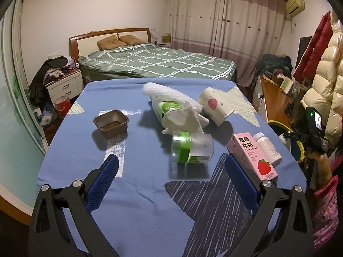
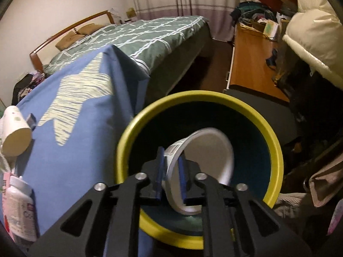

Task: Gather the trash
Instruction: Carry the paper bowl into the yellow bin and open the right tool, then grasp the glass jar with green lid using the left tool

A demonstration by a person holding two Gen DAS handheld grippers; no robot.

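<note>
Bedroom scene, and the table wears a blue cloth with big striped stars, one dark near the front, one pale at the far right corner. The left gripper hangs over the near edge, fingers spread wide, nothing between them. Ahead of it, the trash is scattered: a clear jar with a green band on its side, a brown tray off to the left, a crumpled tissue against a bubble-wrap bag, a paper cup tipped over behind, and on the right a pink milk carton with a white bottle touching its far side. Over on the right, the right gripper has its fingers pinched on the rim of a white bowl, holding it tilted right above the mouth of a yellow-rimmed bin that stands just beside the table's edge. Behind it all, a bed with a green checked quilt, striped curtains, a nightstand piled with clothes, and a wooden desk along the right wall.
</note>
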